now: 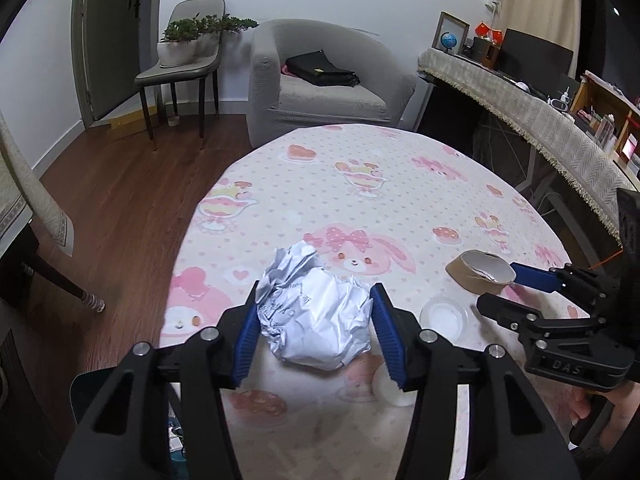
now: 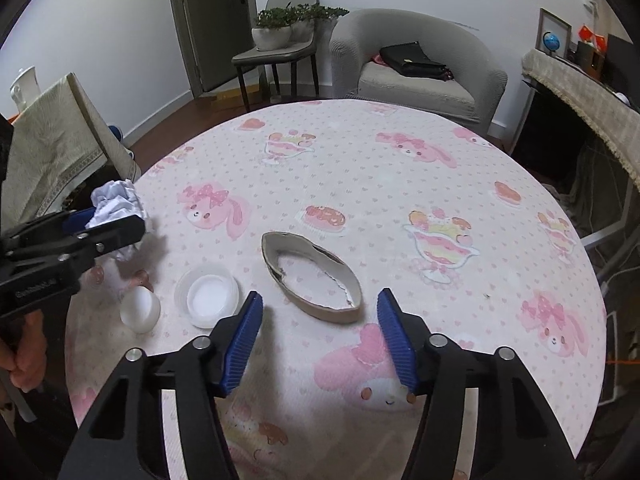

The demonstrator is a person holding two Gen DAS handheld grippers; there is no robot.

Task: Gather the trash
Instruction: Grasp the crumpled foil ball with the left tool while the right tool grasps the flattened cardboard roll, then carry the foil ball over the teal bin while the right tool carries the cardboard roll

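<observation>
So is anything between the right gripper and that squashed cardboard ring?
Nothing visible. The cardboard ring lies flat on the tablecloth just ahead of the open right gripper. The plastic lid sits off to the left, clear of the path.

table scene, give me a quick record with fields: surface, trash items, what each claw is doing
surface: round table under a pink cartoon-print cloth
trash 1: crumpled white paper ball, near the table's left edge
trash 2: squashed cardboard tape ring, lying flat mid-table
trash 3: clear plastic lid with a small white cap beside it
left claw: pads closed on the paper ball
right claw: open, just short of the cardboard ring, nothing between its pads
</observation>
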